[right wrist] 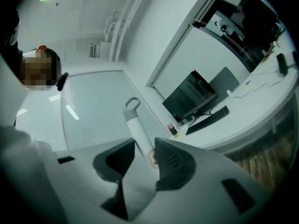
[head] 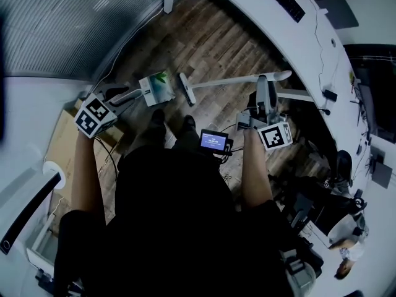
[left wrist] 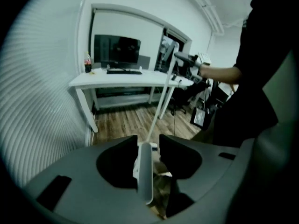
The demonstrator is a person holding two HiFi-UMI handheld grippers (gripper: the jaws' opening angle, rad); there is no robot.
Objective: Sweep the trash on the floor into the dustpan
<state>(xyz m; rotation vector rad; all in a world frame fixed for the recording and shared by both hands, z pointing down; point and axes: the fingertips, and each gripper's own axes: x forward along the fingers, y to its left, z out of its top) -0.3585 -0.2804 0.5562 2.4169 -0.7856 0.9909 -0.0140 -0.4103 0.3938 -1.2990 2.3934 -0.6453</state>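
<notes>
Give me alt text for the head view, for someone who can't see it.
Looking steeply down, a person holds a dustpan by its handle in the left gripper and a long white broom in the right gripper, over a wood floor.

Wood flr (head: 223,42): dustpan (head: 154,86) nr broom (head: 230,81)

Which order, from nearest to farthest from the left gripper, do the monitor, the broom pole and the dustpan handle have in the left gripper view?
1. dustpan handle, between the jaws.
2. broom pole, just ahead, slanting up to the right.
3. monitor, on the far desk, upper left.
</notes>
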